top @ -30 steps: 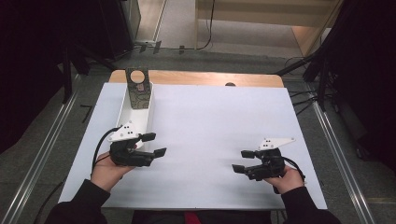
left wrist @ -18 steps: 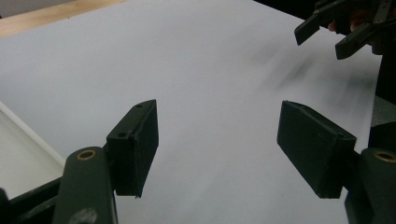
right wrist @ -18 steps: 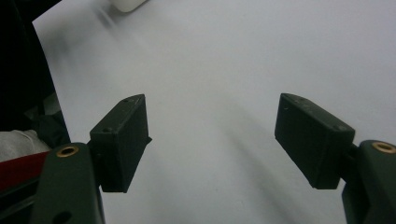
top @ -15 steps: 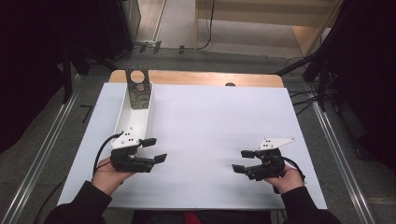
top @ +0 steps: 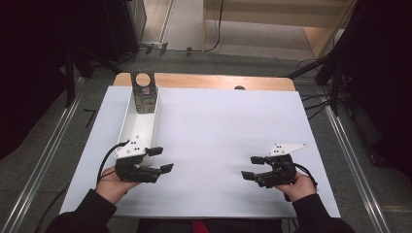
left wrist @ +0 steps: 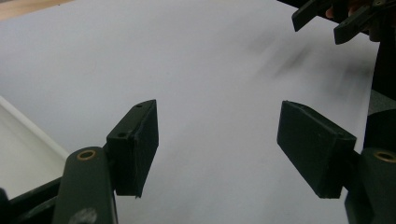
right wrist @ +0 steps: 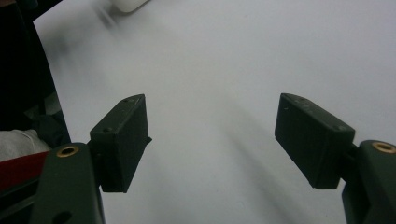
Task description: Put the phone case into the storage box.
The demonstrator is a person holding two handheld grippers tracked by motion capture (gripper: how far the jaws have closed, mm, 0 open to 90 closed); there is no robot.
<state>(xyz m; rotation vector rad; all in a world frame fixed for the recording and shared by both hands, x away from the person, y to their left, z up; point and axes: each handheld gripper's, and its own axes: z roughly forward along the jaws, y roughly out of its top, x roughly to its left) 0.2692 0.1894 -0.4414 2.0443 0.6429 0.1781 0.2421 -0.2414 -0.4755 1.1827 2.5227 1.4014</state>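
Your left gripper (top: 159, 159) and right gripper (top: 253, 167) hover, jaws wide and empty; the white tray (top: 138, 127) holds a circuit board (top: 144, 94) propped at its far end.

My left gripper (top: 159, 159) covers near end of white tray (top: 141, 119). Markings on dark board (top: 144, 98) at upper left too small to read. My right gripper (left wrist: 337, 21) cut off at top right corner.

A white sheet (top: 218, 141) covers nearly all of the wooden surface (top: 204, 81), leaving a bare strip of wood along the far edge. A long white tray (top: 138, 124) lies on the sheet near its left edge, running from the far end toward the near side.
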